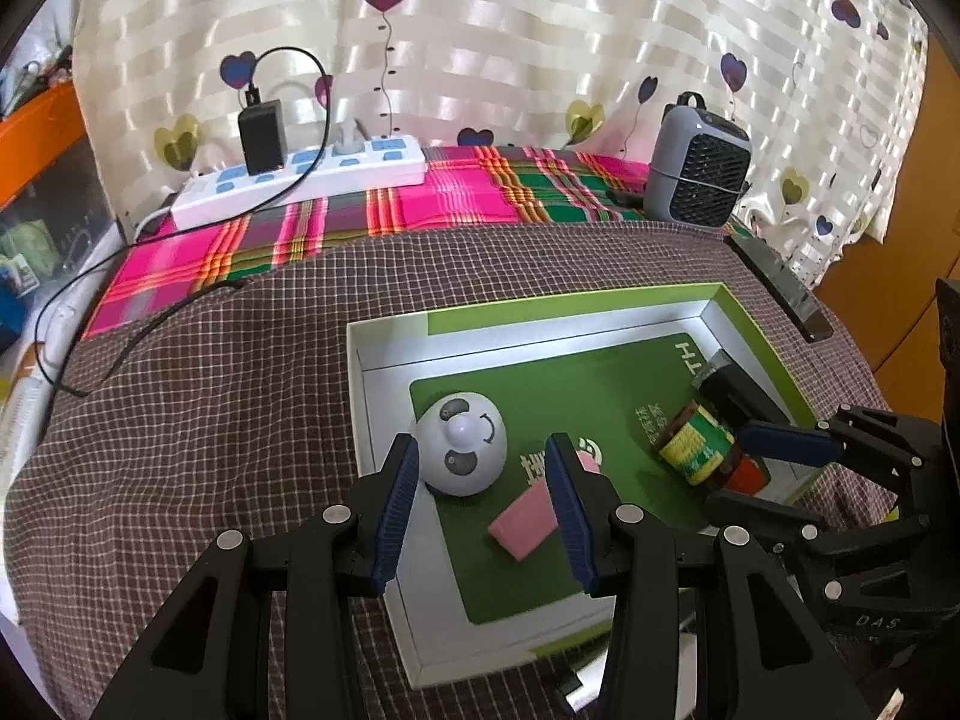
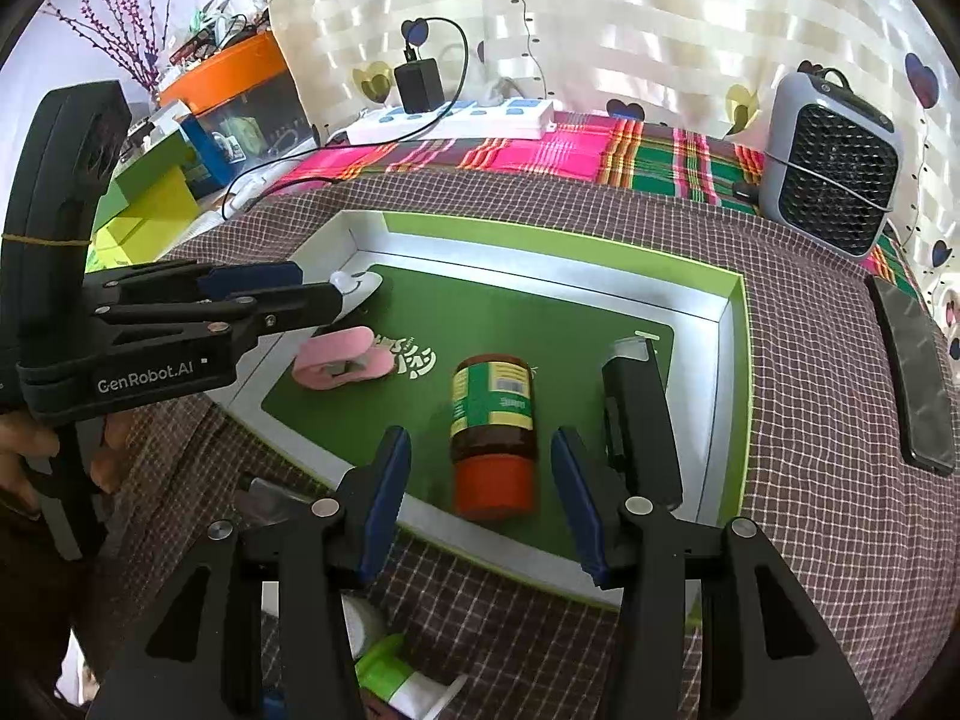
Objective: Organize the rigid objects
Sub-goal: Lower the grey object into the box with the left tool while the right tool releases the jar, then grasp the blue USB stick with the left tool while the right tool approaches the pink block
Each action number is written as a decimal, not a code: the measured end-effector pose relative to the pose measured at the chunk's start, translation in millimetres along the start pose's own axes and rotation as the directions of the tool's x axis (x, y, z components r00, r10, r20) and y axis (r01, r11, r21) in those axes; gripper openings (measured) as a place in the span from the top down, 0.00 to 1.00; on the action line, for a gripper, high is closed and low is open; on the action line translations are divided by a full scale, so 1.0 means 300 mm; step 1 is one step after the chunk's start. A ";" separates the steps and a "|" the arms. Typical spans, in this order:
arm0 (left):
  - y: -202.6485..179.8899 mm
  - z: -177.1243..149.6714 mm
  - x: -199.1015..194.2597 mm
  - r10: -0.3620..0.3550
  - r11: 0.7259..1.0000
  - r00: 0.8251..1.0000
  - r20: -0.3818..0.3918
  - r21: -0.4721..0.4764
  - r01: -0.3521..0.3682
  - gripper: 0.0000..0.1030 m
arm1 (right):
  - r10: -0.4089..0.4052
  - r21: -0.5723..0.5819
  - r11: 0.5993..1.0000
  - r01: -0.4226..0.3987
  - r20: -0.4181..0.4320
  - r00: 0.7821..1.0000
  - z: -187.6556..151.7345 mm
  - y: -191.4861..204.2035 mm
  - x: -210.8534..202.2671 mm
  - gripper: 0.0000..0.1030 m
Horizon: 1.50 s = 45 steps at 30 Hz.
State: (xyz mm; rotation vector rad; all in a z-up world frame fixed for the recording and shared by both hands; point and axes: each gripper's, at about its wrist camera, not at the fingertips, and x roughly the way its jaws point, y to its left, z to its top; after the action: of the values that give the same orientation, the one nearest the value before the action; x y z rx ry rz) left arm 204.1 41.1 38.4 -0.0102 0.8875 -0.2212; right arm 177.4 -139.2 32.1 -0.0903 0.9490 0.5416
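Brown glass jar (image 2: 493, 414) with red lid lying on its side, centre frame, on the green mat in the shallow tray (image 2: 735, 360). Right gripper (image 2: 480, 498) released, jaws straddling it, not pressing. Left gripper (image 1: 480, 498) released, hovering between panda-face ball (image 1: 461, 443) and pink eraser (image 1: 523, 521). Black rectangular case (image 2: 639, 414) sitting just right of the jar.

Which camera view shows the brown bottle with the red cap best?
The right wrist view: the bottle lies whole and unobstructed between the open right tongs. In the left wrist view the right tongs partly hide the bottle.
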 end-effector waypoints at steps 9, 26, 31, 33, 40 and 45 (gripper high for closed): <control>-0.035 -0.045 -0.108 -0.008 1.000 0.999 0.043 0.015 0.008 0.58 | -0.016 0.027 1.000 0.014 0.051 0.999 -0.029 0.015 -0.092 0.51; -0.086 -0.185 -0.258 -0.021 0.999 0.996 0.084 0.030 0.019 0.58 | -0.045 0.058 0.998 0.039 0.100 0.994 -0.133 0.054 -0.221 0.51; -0.108 -0.230 -0.283 -0.039 0.999 0.996 0.086 0.042 0.035 0.58 | -0.055 0.065 0.997 0.048 0.111 0.992 -0.174 0.060 -0.247 0.51; -0.115 -0.250 -0.288 -0.037 0.998 0.996 0.084 0.049 0.033 0.58 | -0.061 0.071 0.996 0.053 0.109 0.992 -0.191 0.062 -0.251 0.51; -0.141 -0.320 -0.294 -0.074 0.996 0.995 0.061 0.052 0.071 0.58 | -0.081 0.077 0.994 0.072 0.120 0.990 -0.247 0.067 -0.277 0.51; -0.196 -0.368 -0.293 -0.132 0.986 0.991 0.037 0.110 0.127 0.58 | -0.082 0.100 0.993 0.069 0.126 0.989 -0.284 0.056 -0.291 0.51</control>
State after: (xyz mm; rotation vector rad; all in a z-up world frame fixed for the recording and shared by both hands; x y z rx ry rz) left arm 54.4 10.1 41.7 0.0267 0.8309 -0.3889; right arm 65.5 -185.6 53.8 -0.0045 0.8399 0.4261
